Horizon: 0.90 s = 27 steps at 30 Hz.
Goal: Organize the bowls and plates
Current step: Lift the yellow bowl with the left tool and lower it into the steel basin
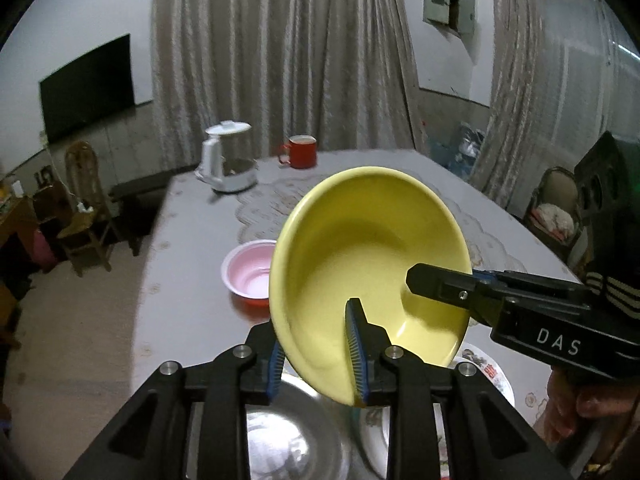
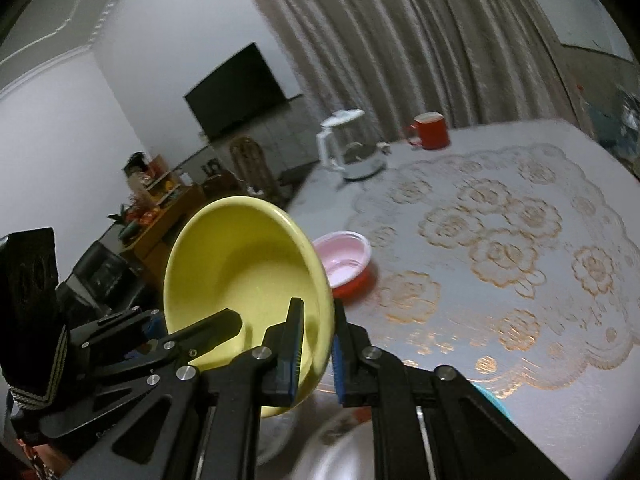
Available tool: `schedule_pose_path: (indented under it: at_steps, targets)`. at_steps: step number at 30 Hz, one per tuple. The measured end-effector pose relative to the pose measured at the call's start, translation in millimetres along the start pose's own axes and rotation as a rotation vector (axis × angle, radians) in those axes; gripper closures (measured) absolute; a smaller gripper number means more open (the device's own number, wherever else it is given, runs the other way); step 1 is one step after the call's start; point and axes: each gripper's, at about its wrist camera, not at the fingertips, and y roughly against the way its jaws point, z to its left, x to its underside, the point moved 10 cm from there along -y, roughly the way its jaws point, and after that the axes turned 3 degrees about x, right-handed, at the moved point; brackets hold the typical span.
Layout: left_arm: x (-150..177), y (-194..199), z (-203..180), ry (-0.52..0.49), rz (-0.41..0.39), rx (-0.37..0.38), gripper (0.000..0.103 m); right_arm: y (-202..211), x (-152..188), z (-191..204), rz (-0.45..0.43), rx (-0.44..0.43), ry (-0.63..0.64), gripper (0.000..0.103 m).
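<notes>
A yellow bowl (image 1: 360,248) is held tilted above the table, also in the right wrist view (image 2: 240,264). My left gripper (image 1: 316,356) is shut on its lower rim, one finger inside, one outside. My right gripper (image 2: 316,344) is shut on the rim too; it shows in the left wrist view (image 1: 440,284) reaching in from the right. A pink bowl with a red outside (image 1: 252,272) sits on the table beyond, also in the right wrist view (image 2: 344,260). A metal bowl (image 1: 288,432) and a flowered plate (image 1: 488,376) lie beneath.
A white electric kettle (image 1: 228,160) and a red mug (image 1: 302,152) stand at the table's far end. The table (image 2: 520,320) has a grey cloth with orange flower lace. A blue item (image 2: 492,400) peeks out by the near edge. Chairs and a TV stand left.
</notes>
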Motion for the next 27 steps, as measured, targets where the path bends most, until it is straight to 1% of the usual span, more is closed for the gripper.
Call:
schedule_pose_path:
  at_steps: [3,6,9,12,15,17,18,23,26,27]
  targets:
    - [0,22,16,0.016,-0.020,-0.025,0.074,4,-1,24,-0.010,-0.038,0.015,0.090]
    - [7,35,32,0.040,-0.016,-0.052,0.072,1,1,46,-0.004,-0.072,0.035,0.090]
    - [19,46,45,0.036,-0.007,-0.091,0.070,-4,9,65,0.016,-0.097,0.055,0.090]
    - [34,50,61,0.074,0.006,-0.100,0.069,-15,24,83,0.059,-0.131,0.067,0.090]
    - [55,43,75,0.113,0.038,-0.099,0.069,-31,45,92,0.122,-0.147,0.066,0.090]
    - [72,32,82,0.150,0.072,-0.085,0.068,-42,59,93,0.163,-0.143,0.058,0.090]
    - [83,25,85,0.167,0.093,-0.075,0.068,-50,71,92,0.198,-0.135,0.052,0.090]
    - [119,5,84,0.218,0.161,-0.033,0.068,-74,107,78,0.294,-0.112,0.001,0.090]
    - [135,-8,81,0.227,0.198,-0.015,0.068,-81,121,70,0.329,-0.088,-0.003,0.089]
    - [139,-11,80,0.227,0.209,-0.012,0.068,-83,124,68,0.339,-0.080,-0.006,0.087]
